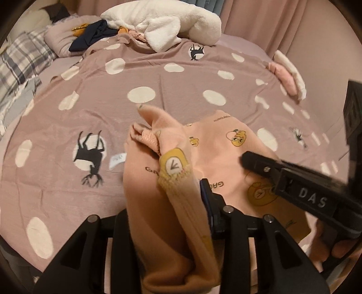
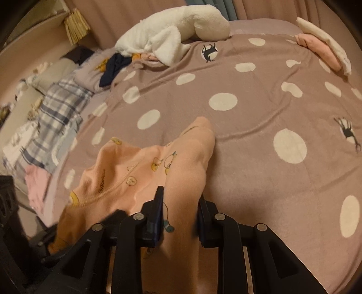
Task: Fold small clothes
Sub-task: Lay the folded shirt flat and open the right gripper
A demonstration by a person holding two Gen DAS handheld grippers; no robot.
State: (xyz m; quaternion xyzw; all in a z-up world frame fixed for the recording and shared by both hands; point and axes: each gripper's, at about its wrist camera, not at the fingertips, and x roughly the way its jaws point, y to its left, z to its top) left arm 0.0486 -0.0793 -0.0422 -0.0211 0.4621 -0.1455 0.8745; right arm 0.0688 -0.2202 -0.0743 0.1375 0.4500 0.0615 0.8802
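Peach garment [image 1: 226, 144] on dotted bedspread [image 1: 90, 95] — right tool [image 2: 181, 203] clamps fabric; left tool [image 1: 172, 203] grip unclear.

polka-dot bedspread [image 1: 95, 126], plaid pillow [image 1: 20, 61], white plush [image 1: 163, 22]

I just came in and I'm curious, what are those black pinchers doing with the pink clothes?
A person is folding a small peach garment on a dotted bedspread. The right gripper pinches one bunched part. More cloth lies between the left gripper fingers. Folded clothes sit at the far edge.

One peach garment [image 1: 226, 144], two folded clothes [image 1: 287, 74], one white plush [image 1: 163, 20]
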